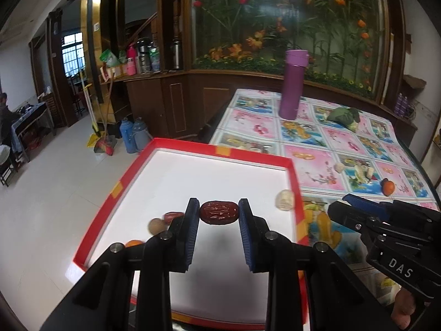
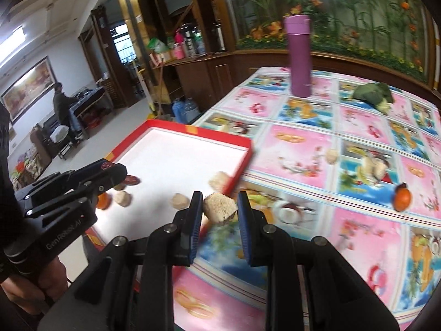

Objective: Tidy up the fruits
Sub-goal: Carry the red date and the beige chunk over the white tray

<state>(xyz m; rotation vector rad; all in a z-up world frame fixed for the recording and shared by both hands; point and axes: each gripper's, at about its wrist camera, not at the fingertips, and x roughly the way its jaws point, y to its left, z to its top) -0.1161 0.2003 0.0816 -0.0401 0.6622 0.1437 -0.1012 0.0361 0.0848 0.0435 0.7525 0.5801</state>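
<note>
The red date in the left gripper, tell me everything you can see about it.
The red date is a dark red-brown oval with wrinkled, glossy skin that looks dried. It lies lengthwise between the blue pads of the left gripper, pinched at both ends and held above the white floor of the red-rimmed tray. Nothing else touches it. Another date lies in the tray, beyond the gripper's left finger.

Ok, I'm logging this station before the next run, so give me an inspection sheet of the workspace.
Surface: table with a picture-print cloth.
Job's things: red-rimmed tray holding a walnut, a second date and other pieces; an orange fruit out on the cloth.
Clutter: purple flask, green vegetable.
Grippers: left gripper shut on a red date; right gripper shut on a pale crumbly chunk.
Cables: nothing seen.
Surroundings: wooden cabinets, brooms, a person far left.
</note>
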